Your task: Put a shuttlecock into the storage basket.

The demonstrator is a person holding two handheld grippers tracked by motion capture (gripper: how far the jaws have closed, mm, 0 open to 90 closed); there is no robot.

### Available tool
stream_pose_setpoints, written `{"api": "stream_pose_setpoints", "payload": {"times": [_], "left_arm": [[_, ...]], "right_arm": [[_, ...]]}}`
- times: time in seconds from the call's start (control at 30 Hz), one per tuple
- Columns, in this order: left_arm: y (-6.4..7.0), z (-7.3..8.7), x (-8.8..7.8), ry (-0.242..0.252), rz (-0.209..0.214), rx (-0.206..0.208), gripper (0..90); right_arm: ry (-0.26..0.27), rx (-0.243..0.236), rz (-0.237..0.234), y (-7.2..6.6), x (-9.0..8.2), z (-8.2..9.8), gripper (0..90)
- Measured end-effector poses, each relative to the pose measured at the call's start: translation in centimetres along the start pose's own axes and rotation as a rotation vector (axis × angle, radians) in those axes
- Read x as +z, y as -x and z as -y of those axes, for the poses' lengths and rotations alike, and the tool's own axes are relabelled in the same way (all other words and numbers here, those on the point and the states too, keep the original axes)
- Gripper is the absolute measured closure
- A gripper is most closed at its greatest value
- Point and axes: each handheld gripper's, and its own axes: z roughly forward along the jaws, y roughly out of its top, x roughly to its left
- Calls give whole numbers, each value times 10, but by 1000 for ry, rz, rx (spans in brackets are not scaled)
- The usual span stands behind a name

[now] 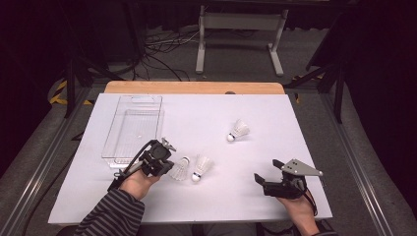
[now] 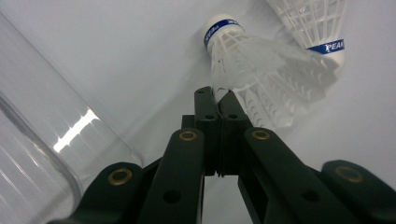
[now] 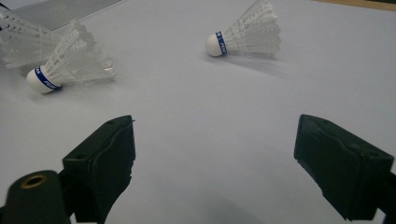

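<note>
The left gripper [image 1: 166, 166], a matt black two-jaw tool in the person's left hand at the near left of the table, has its jaws drawn together on the edge of a shuttlecock's skirt; in the left gripper view the flat black pads pinch the thin white plastic ribs of the held shuttlecock [image 2: 243, 65], whose rounded white cap carries a blue printed band. That shuttlecock [image 1: 179, 169] lies near the front edge, left of centre, with a second shuttlecock [image 1: 201, 168] just beside it on the right, its lattice skirt flaring upward and its cap toward the near side. A third shuttlecock [image 1: 239, 131] lies well apart, farther back and to the right, on its side with the cap pointing left.

The right gripper [image 1: 267, 178], topped by a grey three-cornered plate, rests at the near right with its blocky black jaws standing wide apart over bare table and nothing between them.

A clear plastic tray [image 1: 123, 147], rectangular with rounded corners and ribbed glossy walls, sits at the left, just beyond the left gripper. The table [image 1: 275, 118] has a smooth white top with a wooden strip along its far edge
</note>
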Motion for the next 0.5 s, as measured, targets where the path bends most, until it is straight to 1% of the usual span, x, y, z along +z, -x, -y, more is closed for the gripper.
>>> {"api": "stream_pose_setpoints", "payload": {"times": [0.17, 0.2, 0.5], "left_arm": [[0, 0, -1, 9, 5, -7, 898], [0, 0, -1, 12, 4, -3, 898], [-1, -1, -2, 25, 32, -10, 898]], "right_arm": [[2, 3, 2, 0, 0, 0, 132], [1, 3, 1, 0, 0, 0, 132], [11, 9, 5, 1, -2, 0, 132]]}}
